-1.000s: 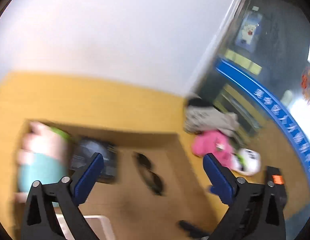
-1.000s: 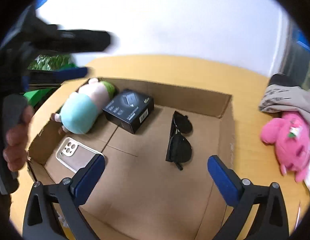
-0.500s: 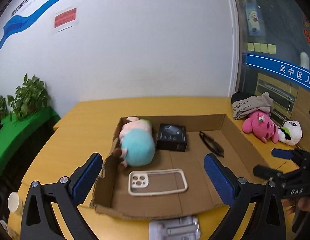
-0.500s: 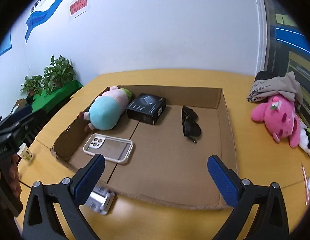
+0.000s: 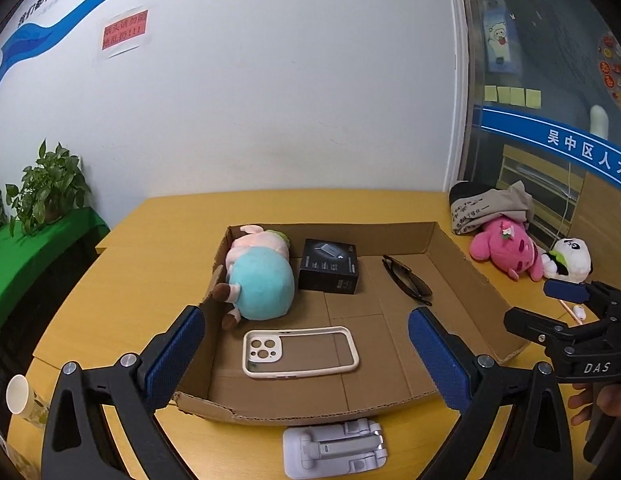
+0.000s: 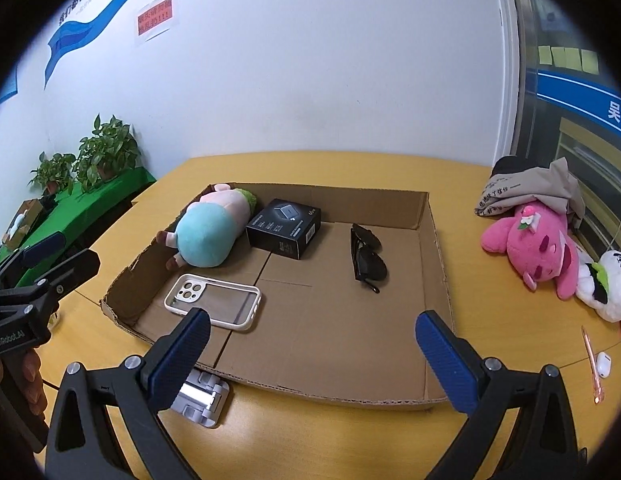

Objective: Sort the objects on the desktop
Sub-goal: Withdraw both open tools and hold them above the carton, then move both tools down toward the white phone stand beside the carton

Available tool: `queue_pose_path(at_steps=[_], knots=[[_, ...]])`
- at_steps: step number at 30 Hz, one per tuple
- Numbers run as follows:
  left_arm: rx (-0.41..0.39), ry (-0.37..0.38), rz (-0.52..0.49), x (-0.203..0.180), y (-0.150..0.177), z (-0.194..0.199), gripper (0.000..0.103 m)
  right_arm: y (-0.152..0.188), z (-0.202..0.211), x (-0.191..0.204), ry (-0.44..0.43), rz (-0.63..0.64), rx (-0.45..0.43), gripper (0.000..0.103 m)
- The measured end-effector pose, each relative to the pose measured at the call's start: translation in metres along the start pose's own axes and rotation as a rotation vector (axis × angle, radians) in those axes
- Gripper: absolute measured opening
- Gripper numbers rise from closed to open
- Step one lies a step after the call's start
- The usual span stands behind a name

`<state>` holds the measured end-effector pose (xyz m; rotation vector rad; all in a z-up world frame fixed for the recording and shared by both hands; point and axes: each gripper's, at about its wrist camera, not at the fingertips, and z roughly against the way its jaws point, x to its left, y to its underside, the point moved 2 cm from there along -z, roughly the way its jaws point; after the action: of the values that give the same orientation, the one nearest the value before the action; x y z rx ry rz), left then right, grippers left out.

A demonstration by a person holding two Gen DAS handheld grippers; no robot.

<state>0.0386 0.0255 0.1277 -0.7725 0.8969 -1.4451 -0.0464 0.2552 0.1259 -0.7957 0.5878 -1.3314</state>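
Only the left wrist view caught the paper cup (image 5: 18,394) at the table's edge — the right wrist view alone showed the pen (image 6: 591,364). The left gripper (image 5: 302,354) and right gripper (image 6: 312,354) both gaped wide, holding nothing. The phone case (image 5: 300,352) lay flat in the cardboard tray (image 5: 482,280), long axis across it, camera cutout pointing left — sunglasses (image 6: 366,258) rested farther right.

A white wall (image 5: 270,92) with a blue stripe and red notice (image 5: 124,34) backs the yellow table (image 5: 150,248); potted plants (image 6: 106,156) stand on a green-covered bench (image 5: 26,256).
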Motion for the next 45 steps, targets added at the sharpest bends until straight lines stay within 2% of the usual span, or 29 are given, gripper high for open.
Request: queue_pose_path(at_steps=[27,32,35,39,45], knots=[[0.054,0.001,-0.002,0.01,0.015,-0.013,0.103,0.009,-0.009,0.001,0.004,0.013,0.041,0.102],[0.086,-0.004,0.004,0.021,0.028,-0.016,0.103,0.012,-0.011,-0.003,0.012,0.011,0.047,0.102],[0.125,-0.006,0.012,0.034,0.041,-0.02,0.103,0.017,-0.013,-0.006,-0.012,0.003,0.051,0.102],[0.188,-0.004,0.018,0.047,0.065,-0.025,0.103,0.036,-0.03,0.001,-0.094,0.001,0.128,0.102],[0.309,0.098,0.045,0.049,0.104,-0.042,0.103,0.093,-0.071,0.039,-0.244,0.029,0.318,0.102]])
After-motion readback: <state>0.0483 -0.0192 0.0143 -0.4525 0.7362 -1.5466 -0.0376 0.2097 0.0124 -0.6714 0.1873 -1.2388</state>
